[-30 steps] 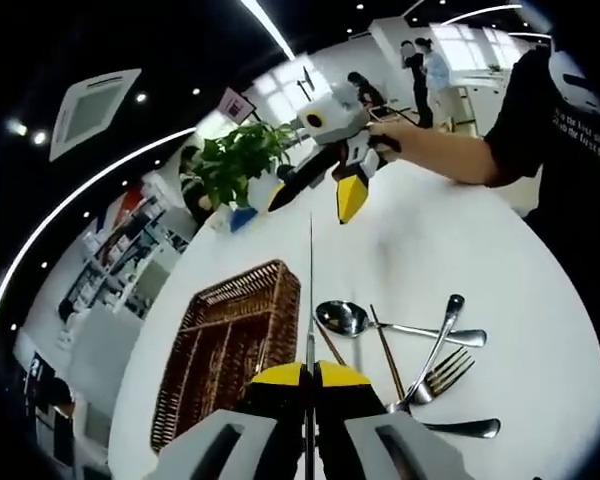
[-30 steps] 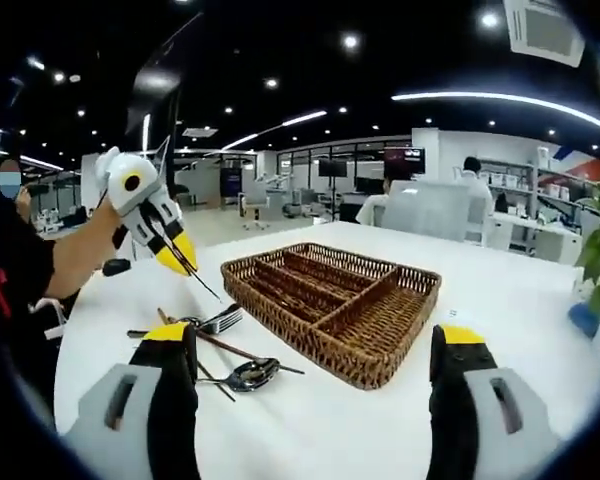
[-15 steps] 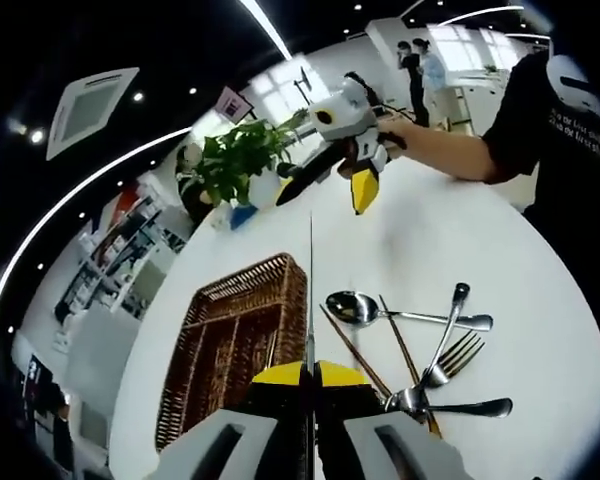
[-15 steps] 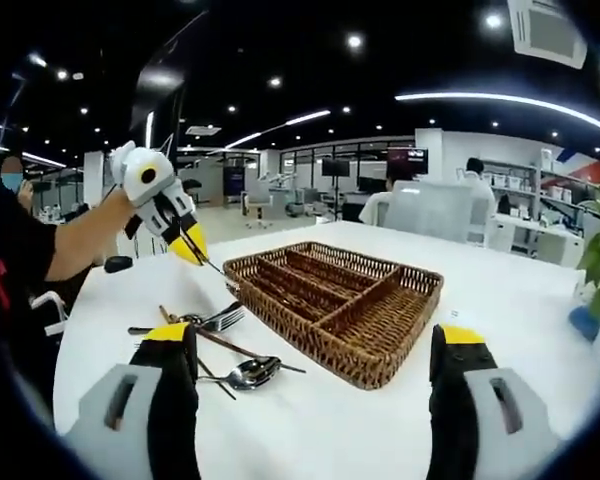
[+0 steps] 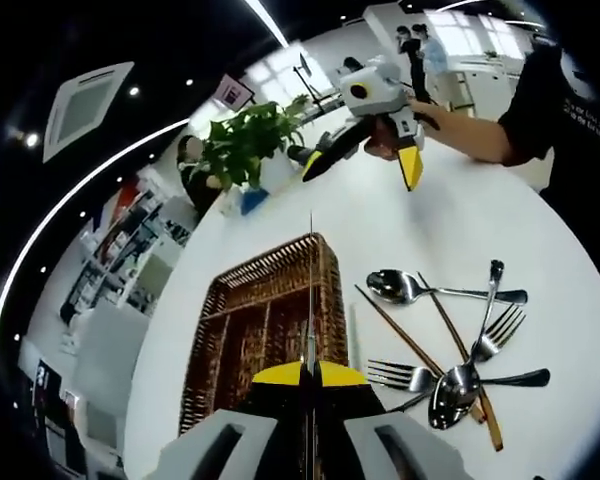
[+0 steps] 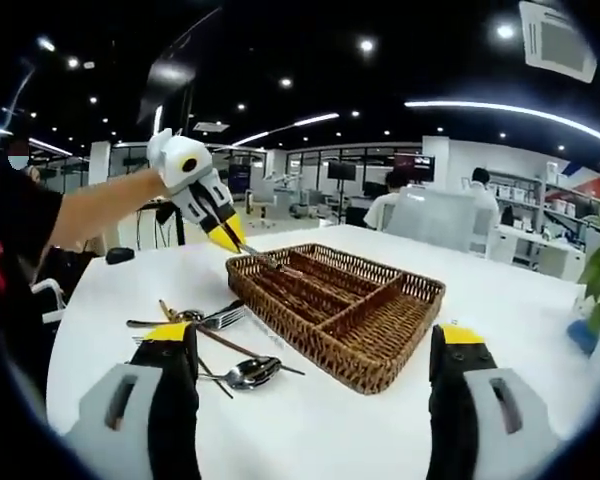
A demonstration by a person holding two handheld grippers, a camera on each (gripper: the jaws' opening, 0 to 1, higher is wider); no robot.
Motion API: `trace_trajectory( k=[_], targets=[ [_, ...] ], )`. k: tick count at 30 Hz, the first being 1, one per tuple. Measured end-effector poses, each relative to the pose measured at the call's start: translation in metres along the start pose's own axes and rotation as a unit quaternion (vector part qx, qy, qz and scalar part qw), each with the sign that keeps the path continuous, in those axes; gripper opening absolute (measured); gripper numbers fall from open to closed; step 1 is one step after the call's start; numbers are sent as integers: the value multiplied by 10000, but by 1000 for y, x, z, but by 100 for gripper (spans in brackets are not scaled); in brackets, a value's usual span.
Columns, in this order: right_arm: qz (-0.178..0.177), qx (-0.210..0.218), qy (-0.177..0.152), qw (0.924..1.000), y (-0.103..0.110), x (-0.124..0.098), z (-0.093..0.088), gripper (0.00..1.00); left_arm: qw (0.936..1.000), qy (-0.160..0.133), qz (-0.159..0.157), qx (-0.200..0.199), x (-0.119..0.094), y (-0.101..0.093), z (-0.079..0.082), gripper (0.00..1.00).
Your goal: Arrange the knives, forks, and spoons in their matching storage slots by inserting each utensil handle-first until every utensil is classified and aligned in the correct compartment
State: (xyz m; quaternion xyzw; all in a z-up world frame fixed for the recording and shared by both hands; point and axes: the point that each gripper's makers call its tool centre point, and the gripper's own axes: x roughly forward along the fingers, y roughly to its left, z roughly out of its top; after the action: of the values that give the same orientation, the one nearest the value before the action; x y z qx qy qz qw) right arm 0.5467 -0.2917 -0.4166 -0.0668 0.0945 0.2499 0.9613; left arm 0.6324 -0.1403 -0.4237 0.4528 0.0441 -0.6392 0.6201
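Left gripper [image 6: 230,236]: jaws pressed together on a knife [image 5: 310,290], blade edge-on and pointing forward along the jaws; in the right gripper view the tip is over the tray's near-left corner.
Right gripper [image 6: 315,345]: jaws spread wide, holding nothing, hanging short of the tray's front rim.
Tray [image 6: 420,290]: woven wicker with long slots and one cross slot; I cannot tell whether anything lies in it yet.
Loose pile: on the table [image 6: 310,430], just beside the tray's long side nearest the person, well apart from the right gripper.
Risk, orientation: the knife seems to lead with its blade, while the task asks for handle-first; lowering it as held would likely seat it the wrong way round.
Risk, snag: the thin tip could catch the wicker rim or a divider and twist in the grip.
Risk, slot: the slots run close together, so a slight roll of the hand could drop it in the wrong one.
Risk, pile: the pieces overlap, so lifting one may drag another.
Count, knives: one.
Count, forks [image 5: 398,375]: two.
Count, spoons [image 5: 398,286]: two.
Count, chopsticks [image 5: 405,340]: two, brown, crossing the pile.
Count, trays: one.
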Motion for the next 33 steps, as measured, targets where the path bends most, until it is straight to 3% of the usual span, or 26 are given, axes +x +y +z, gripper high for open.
trace_trajectory(
  k=[24,33],
  targets=[
    [-125,-75,-72,9999,-7,-2,2,99,9986,298,428,96,-8,56,-17,0],
    [-141,44,-182,9997,-10,-6,6,99,9985,347,417,31,-5,60,-22,0]
  ],
)
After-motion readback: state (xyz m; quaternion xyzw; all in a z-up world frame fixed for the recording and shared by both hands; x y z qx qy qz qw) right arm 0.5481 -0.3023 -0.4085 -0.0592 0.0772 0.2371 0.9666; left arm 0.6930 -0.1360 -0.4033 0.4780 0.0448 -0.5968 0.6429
